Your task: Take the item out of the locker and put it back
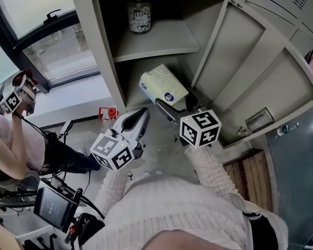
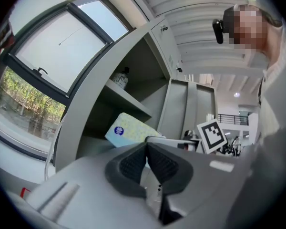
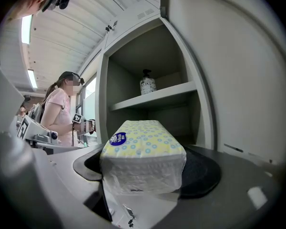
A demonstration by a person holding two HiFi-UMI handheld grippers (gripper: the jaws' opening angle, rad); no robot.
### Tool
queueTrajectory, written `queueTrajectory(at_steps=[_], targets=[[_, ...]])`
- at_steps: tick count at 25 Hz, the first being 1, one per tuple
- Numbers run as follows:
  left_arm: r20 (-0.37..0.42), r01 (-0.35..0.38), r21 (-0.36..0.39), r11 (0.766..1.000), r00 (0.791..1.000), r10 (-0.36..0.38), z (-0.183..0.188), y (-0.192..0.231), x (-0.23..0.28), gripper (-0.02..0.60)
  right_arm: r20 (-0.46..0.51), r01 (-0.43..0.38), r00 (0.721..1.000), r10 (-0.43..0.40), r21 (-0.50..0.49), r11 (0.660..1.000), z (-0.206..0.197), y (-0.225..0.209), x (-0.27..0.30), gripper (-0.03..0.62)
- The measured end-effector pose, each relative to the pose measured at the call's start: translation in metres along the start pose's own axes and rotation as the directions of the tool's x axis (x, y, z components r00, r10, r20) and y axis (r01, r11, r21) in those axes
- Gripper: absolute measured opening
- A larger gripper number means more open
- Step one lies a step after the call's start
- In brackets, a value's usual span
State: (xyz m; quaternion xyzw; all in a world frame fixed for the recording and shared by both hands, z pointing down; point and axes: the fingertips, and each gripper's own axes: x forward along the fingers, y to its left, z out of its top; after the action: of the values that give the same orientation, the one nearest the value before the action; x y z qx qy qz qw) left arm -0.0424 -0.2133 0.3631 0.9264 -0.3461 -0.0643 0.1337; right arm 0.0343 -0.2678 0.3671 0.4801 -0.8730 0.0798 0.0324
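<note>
A soft pack of tissues [image 1: 163,85], white with yellow and blue dots and a round blue sticker, is held in my right gripper [image 1: 178,104] at the mouth of the locker's lower compartment [image 1: 141,74]. Seen from the right gripper view, the tissue pack [image 3: 142,155] fills the space between the dark pads [image 3: 200,173], which are shut on it. My left gripper [image 1: 137,123] hangs just left of the pack, outside the locker. Its pads [image 2: 132,165] touch with nothing between them. The tissue pack [image 2: 131,129] shows beyond them.
The locker door [image 1: 261,72] stands open to the right. A LUX jar [image 1: 139,16] sits on the upper shelf [image 1: 156,43]. A person in pink [image 1: 15,139] stands at the left with another gripper. A window [image 1: 41,35], cables and a monitor [image 1: 55,207] lie left and below.
</note>
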Motion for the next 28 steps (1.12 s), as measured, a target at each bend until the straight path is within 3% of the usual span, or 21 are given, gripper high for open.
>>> queueTrajectory(at_steps=[15, 23, 28], targets=[[-0.007, 0.017, -0.015, 1.0, 1.0, -0.017, 0.004, 0.024, 0.015, 0.008, -0.075, -0.005, 0.997, 0.004, -0.025, 1.0, 0.004, -0.018, 0.085, 0.441], [-0.022, 0.057, 0.027, 0.998, 0.998, -0.057, -0.009, -0.021, 0.012, 0.008, -0.093, 0.051, 0.994, -0.054, -0.029, 0.998, -0.005, -0.036, 0.064, 0.442], [-0.033, 0.08, 0.013, 0.997, 0.996, -0.08, -0.015, -0.025, 0.018, 0.008, -0.139, 0.072, 0.987, -0.078, -0.051, 0.996, -0.01, -0.05, 0.079, 0.443]])
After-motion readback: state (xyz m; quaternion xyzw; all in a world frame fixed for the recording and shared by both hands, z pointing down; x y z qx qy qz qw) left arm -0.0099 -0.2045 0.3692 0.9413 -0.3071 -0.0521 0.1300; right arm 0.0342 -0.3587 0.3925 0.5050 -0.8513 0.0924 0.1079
